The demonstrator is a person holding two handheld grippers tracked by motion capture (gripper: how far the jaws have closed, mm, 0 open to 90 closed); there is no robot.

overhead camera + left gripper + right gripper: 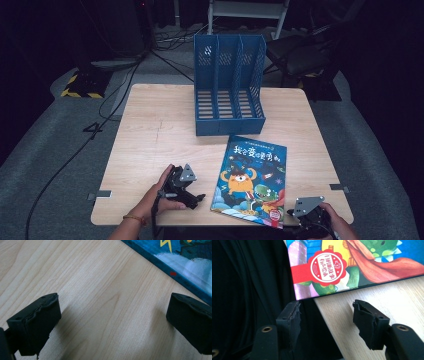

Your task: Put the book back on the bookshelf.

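Below, your right gripper [325, 315] holds its jaws apart before the book's [252, 175] corner, seemingly untouched; your left gripper [112, 322] gapes over bare tabletop [155, 130].

1. A title in large yellow and white Chinese characters is printed across the top of the picture book's [252, 177] cover in the high view; it is too small to be read with certainty.
2. A round white seal [326, 267] with red Chinese characters is set on a red scalloped badge at the cover's corner, at 11 o'clock of the right gripper view; the characters are too fine to be read.
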